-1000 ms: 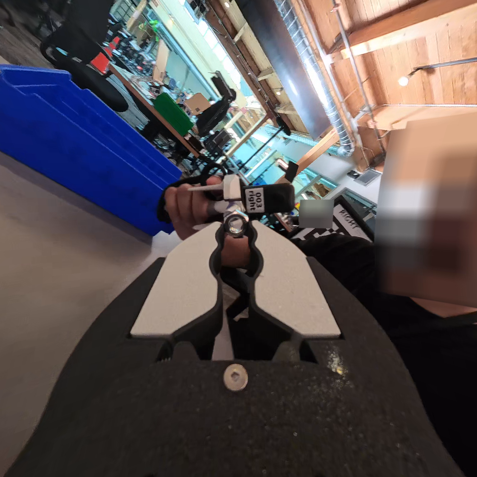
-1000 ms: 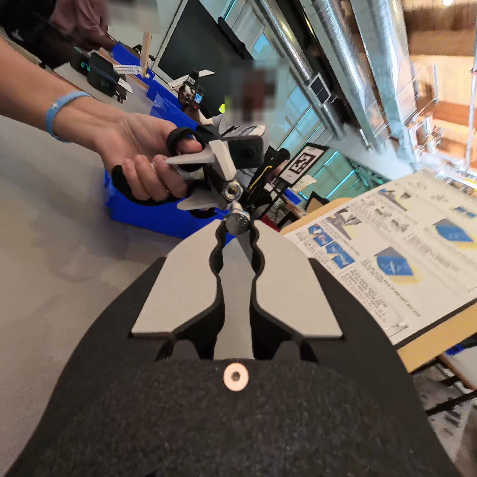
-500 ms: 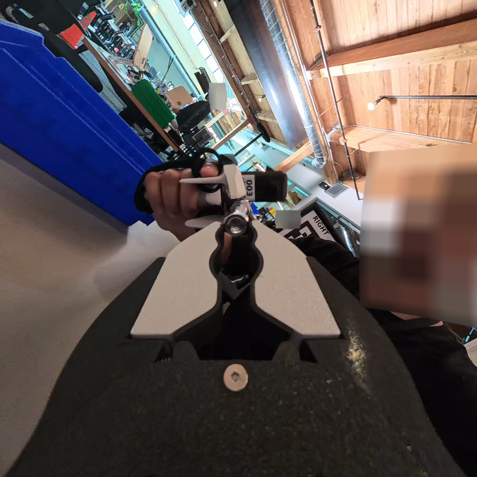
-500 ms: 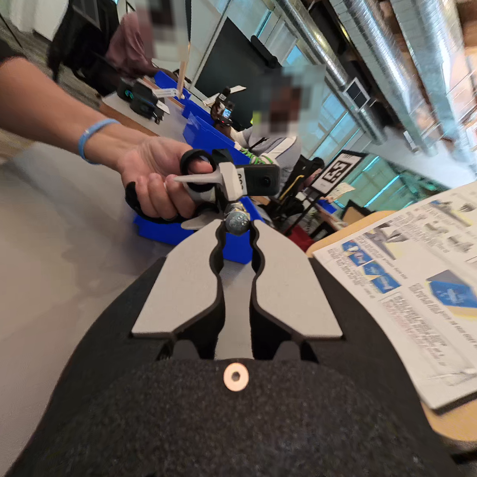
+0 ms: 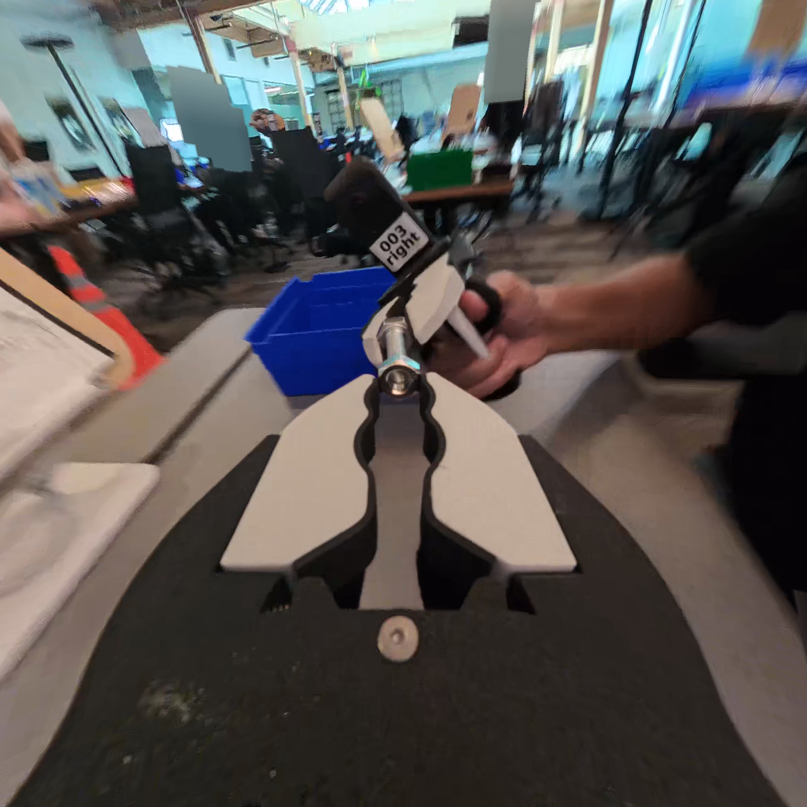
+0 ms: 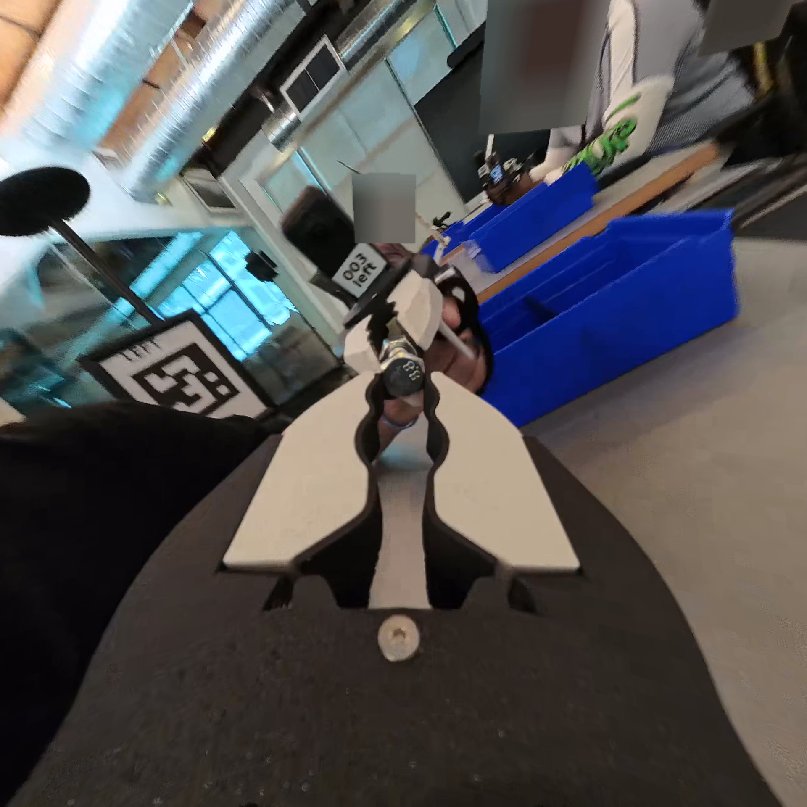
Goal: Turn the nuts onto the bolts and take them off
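Wrists rolled since a moment ago, a turn on the thread

Left gripper [image 5: 398, 384] clamps the silver hex nut [image 5: 398, 379]; right gripper [image 6: 399, 384] clamps the steel bolt's head [image 6: 404, 374], above the grey table [image 6: 655, 458] near the blue plastic bin [image 6: 611, 314]

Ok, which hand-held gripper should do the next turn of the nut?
Left. The left hand-held gripper is shut on the nut at the threaded end of the bolt; the right hand-held gripper clamps the bolt head, so it likely just steadies.
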The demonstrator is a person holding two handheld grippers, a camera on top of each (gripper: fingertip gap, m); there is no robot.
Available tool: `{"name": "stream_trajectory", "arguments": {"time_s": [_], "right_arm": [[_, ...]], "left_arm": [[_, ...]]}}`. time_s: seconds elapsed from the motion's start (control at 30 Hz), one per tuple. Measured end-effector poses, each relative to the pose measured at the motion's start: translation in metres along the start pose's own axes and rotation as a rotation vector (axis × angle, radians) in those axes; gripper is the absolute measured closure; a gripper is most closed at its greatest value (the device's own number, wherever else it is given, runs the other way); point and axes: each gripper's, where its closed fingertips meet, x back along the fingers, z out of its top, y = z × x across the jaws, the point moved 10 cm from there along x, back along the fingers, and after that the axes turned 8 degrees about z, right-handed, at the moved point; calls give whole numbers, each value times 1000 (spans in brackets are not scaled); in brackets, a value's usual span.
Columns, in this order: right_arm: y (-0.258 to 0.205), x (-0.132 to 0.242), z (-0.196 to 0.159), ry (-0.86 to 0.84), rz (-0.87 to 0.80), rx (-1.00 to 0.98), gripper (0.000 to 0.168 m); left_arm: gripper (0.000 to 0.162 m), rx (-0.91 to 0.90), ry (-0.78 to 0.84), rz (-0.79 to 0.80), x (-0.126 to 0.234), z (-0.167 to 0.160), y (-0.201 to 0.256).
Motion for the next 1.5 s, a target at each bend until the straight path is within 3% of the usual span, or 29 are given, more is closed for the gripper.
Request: {"name": "stream_trajectory", "arguments": {"time_s": [0.13,0.37,0.47,0.63,0.87,1.0,1.17,1.33,1.43,1.5], "right_arm": [[11,3,-6,39,112,-324,151],[26,-1,-23,102,335,-664,151],[31,-3,-30,109,376,-718,150],[34,-8,-32,135,430,-723,147],[32,-9,-36,140,432,-690,148],[22,-3,-22,99,270,-380,151],[1,-1,-12,73,100,152,151],[-13,0,-15,-2,-62,630,151],[-19,-1,-17,-66,-139,803,151],[-17,-1,-17,-80,-150,774,151]], "left_arm": [[146,-451,-82,129,-1,9,15],[146,-844,-140,187,-2,14,24],[146,-919,-181,160,0,15,27],[146,-649,-181,36,3,22,14],[146,-577,-196,-53,3,23,10],[146,-377,-196,-62,1,21,3],[146,71,-104,-131,-1,18,-7],[146,369,-56,-201,-4,6,-9],[146,522,-34,-282,-6,-3,-13],[146,545,-21,-294,-7,-6,-15]]}}
